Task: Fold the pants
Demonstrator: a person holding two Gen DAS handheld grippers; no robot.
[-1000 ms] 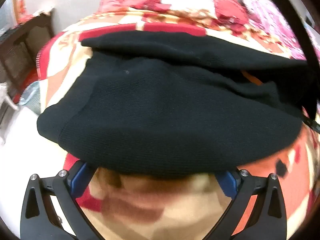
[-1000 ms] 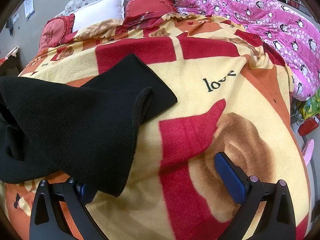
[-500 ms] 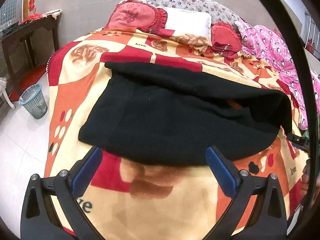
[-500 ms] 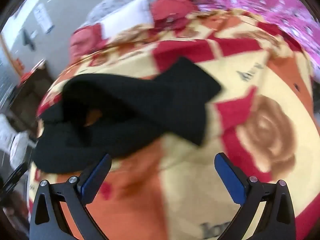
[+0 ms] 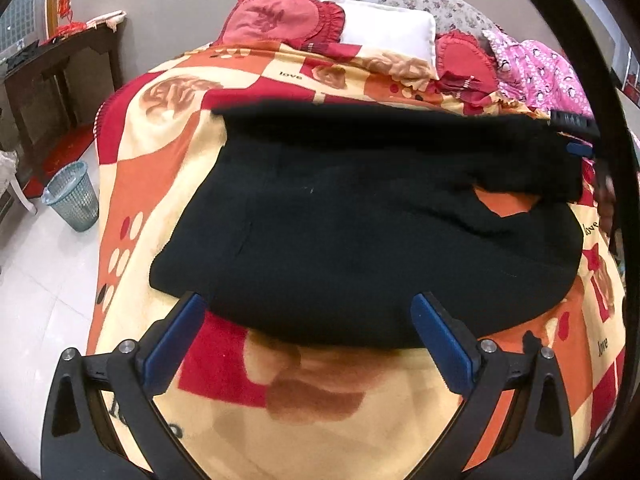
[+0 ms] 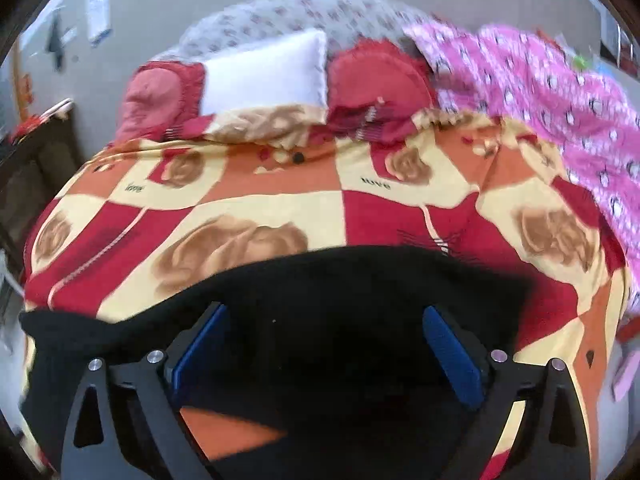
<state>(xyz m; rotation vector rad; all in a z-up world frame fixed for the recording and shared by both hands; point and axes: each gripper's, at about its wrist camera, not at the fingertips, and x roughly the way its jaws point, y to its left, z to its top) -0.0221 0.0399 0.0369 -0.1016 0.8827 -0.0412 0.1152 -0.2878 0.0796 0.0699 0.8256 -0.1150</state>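
- From my left wrist camera I see the whole of the black pants (image 5: 360, 240) spread crosswise on the bed's rose-patterned blanket (image 5: 160, 160), doubled over with a gap near the right end where orange blanket shows through.
- Only this view shows the floor side: a mesh wastebasket (image 5: 74, 196) on white tiles and a dark wooden side table (image 5: 60, 68) against the wall.
- It also catches the right tool (image 5: 576, 136) at the far right edge of the pants; its state is too small to read there.
- My left tool (image 5: 308, 340) is spread wide with nothing in it; the near edge of the pants lies just beyond its blue pads (image 5: 176, 336), apart from them as far as I can tell.
- The right wrist camera is blurred but shows what the left hides: the pink penguin-print quilt (image 6: 540, 92) at length, and the white pillow (image 6: 264, 72) between two red cushions.
- There my right tool (image 6: 324, 352) is also wide open, gripping nothing; it sits over the pants (image 6: 360, 280), black fabric filling the space between and beneath its pads (image 6: 452, 356). Whether they touch the cloth, I cannot tell.
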